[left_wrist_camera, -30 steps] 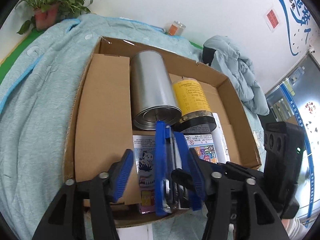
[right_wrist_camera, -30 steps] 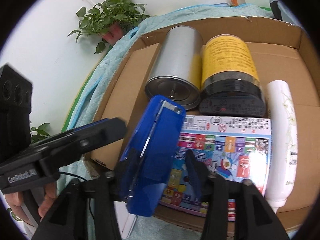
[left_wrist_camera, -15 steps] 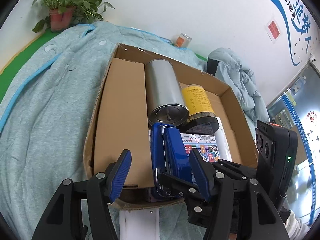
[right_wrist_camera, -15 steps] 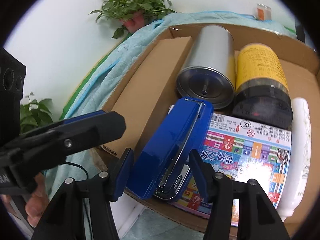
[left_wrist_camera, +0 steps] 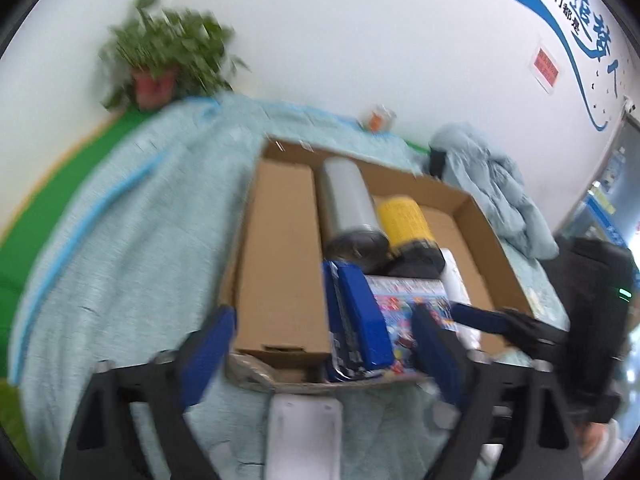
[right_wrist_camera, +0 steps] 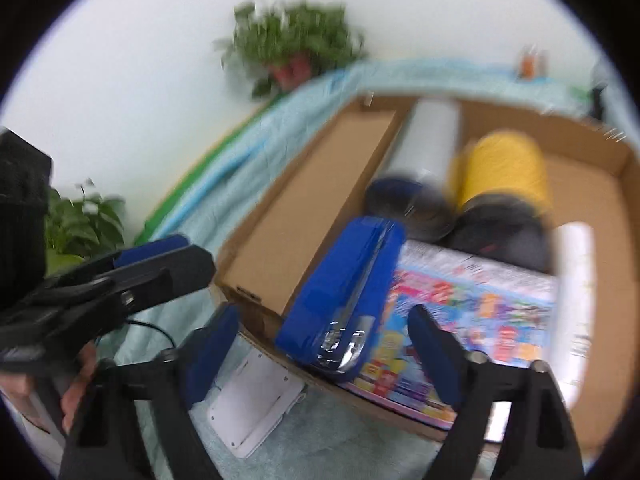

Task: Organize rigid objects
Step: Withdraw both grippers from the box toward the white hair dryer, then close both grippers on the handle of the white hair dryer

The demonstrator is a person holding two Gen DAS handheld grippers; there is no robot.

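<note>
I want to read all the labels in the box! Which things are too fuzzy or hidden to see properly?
- yellow jar: label print smeared by motion blur in both wrist views.
- colourful game box: pictures and words blurred; the blue stapler covers its left part.
- white bottle: pattern blurred in the right wrist view.
- small orange jar: too small and blurred, left wrist view.

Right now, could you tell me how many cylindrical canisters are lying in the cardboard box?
2. The silver canister lies beside the inner cardboard flap; the yellow canister lies against its right side. Both sit behind the blue stapler. Others may be hidden.
</note>
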